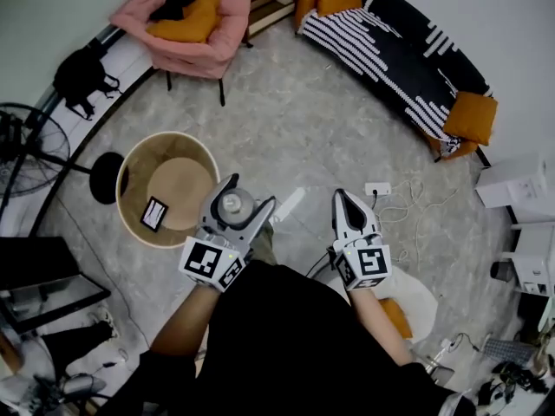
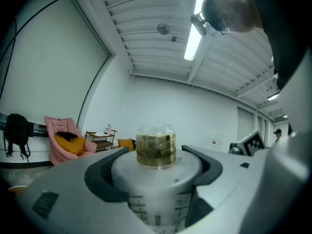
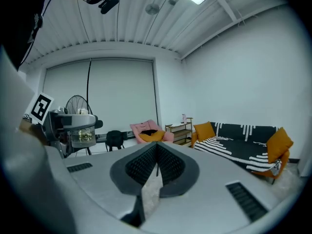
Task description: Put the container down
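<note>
A translucent container (image 1: 233, 204) with printed measuring marks, a white lid (image 2: 155, 172) and a brass-coloured cap (image 2: 156, 150) sits upright between the jaws of my left gripper (image 1: 249, 194). Both dark pads (image 2: 103, 178) press on it just under the lid, and it hangs in the air above the floor. The right gripper view shows the same container (image 3: 81, 134) at its left. My right gripper (image 1: 341, 196) is beside it to the right, shut and empty, with its ribbed pads (image 3: 146, 164) meeting at the tip.
A round wooden table (image 1: 139, 167) with a small dark phone-like item (image 1: 154, 213) stands just left of the left gripper. A pink armchair (image 1: 186, 24), a striped sofa (image 1: 408, 59), a fan (image 1: 22, 150) and a power strip (image 1: 378, 189) ring the grey floor.
</note>
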Demonstrator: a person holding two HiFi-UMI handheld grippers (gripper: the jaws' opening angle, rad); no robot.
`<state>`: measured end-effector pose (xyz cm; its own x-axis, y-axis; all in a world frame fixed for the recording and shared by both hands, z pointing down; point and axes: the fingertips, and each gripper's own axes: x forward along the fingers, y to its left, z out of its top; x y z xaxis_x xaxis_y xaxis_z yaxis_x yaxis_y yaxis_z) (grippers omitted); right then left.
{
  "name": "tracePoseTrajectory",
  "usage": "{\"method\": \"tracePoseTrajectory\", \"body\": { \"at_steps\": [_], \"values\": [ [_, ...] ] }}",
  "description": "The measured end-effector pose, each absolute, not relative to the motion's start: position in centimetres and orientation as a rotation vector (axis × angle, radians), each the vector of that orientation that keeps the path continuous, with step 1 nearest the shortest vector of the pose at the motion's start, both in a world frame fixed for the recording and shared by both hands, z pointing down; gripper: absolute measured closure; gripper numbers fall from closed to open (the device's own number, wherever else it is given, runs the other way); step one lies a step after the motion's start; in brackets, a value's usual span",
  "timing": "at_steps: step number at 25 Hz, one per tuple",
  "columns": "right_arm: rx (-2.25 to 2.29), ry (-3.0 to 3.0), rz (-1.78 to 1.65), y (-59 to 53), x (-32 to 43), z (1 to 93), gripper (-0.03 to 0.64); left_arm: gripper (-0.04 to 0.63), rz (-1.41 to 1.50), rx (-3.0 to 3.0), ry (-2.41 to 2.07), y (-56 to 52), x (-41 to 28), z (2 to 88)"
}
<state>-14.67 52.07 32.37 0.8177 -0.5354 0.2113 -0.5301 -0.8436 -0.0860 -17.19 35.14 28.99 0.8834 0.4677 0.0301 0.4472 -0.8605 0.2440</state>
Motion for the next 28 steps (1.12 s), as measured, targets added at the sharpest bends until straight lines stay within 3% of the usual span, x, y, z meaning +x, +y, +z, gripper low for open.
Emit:
{"method": "tracePoseTrajectory", "body": {
  "at_steps": [14, 28],
  "values": [
    [-2.986, 0.873, -0.392, 43.3, 6.1, 30.2, 0.595, 0.247, 0.117, 2.745, 0.757, 26.6, 2.4, 27.3],
    [-2.945, 1.006, -0.414, 38.3, 14.0, 31.3, 0.595, 0.247, 0.042, 2.702, 0.718, 22.1, 8.5, 28.2]
  ]
}}
